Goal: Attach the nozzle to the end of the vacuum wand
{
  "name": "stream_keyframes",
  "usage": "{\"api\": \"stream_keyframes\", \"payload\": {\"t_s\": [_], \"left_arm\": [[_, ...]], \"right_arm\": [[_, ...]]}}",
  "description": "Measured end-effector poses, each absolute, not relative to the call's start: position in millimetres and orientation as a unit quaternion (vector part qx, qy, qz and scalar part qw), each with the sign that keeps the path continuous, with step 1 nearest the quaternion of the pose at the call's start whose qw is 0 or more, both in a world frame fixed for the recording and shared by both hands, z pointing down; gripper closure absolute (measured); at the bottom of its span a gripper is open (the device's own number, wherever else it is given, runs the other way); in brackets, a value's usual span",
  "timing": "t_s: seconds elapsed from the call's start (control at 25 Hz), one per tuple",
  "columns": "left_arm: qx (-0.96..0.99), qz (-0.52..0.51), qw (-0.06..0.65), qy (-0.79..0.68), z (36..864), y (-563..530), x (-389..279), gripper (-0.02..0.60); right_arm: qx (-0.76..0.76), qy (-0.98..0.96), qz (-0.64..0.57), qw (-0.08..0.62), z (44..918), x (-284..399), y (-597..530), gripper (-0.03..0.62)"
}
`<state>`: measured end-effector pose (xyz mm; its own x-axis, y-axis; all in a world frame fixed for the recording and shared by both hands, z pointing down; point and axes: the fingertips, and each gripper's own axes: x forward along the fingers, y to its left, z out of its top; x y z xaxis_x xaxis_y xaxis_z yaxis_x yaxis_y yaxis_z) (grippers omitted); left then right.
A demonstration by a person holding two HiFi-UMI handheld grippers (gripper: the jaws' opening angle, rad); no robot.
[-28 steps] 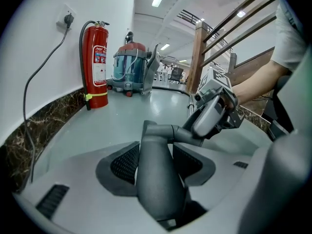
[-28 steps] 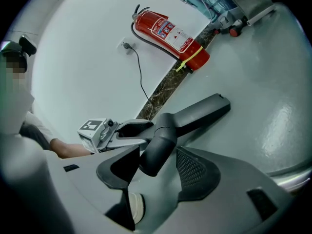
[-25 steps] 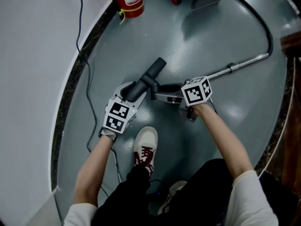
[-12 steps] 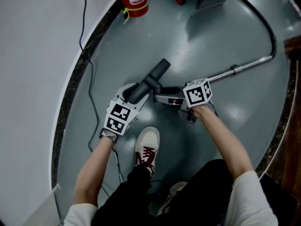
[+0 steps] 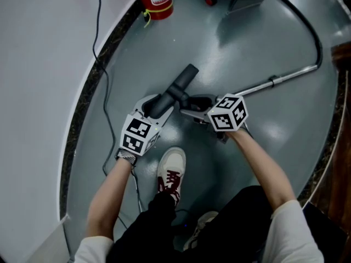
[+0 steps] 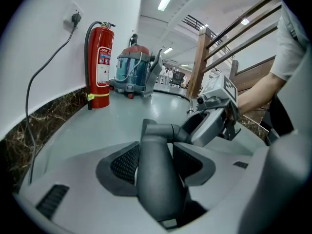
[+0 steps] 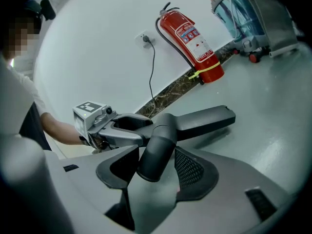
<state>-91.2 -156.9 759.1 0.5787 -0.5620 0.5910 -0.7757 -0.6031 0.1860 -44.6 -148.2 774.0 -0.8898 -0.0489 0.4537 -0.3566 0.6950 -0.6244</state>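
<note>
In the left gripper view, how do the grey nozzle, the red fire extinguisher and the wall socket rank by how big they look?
1. the nozzle, though it sits right at the camera
2. the fire extinguisher
3. the wall socket, smallest by far

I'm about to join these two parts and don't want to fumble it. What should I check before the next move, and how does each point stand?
1. Wide part of nozzle clamped in left gripper: ok.
2. Its neck clamped in right gripper: ok, pads against both sides.
3. Neck opening empty: ok.
4. Neck lined up with wand: not ok; the wand lies apart, and the opening faces into the right gripper.
5. Wand tip unobstructed: cannot tell, hidden behind the right gripper's cube.
</note>
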Motion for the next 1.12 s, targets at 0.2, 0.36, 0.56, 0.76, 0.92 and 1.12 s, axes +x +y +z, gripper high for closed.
{"api": "stream_keyframes", "payload": {"t_s": [0.2, 0.36, 0.56, 0.76, 0.92, 1.12], "left_arm": [[0.859, 0.246, 0.227, -0.388, 756, -158, -86, 0.367], [0.854, 0.242, 0.247, -0.388, 754, -158, -80, 0.365], [0.848, 0.229, 0.282, -0.385, 751, -156, -74, 0.365], [0.843, 0.195, 0.332, -0.375, 749, -152, -68, 0.364], [0.843, 0.193, 0.339, -0.37, 757, -141, -63, 0.362], [0.836, 0.193, 0.358, -0.368, 768, -130, -65, 0.36]], "right_arm": [[0.124, -0.911, 0.315, 0.236, 772, -39, -149, 0.355], [0.126, -0.92, 0.263, 0.262, 768, -31, -150, 0.355], [0.129, -0.929, 0.188, 0.291, 760, -22, -151, 0.355], [0.125, -0.932, 0.141, 0.31, 758, -12, -148, 0.375], [0.113, -0.93, 0.156, 0.312, 758, -7, -141, 0.388], [0.101, -0.927, 0.156, 0.325, 766, -10, -132, 0.388]]}}
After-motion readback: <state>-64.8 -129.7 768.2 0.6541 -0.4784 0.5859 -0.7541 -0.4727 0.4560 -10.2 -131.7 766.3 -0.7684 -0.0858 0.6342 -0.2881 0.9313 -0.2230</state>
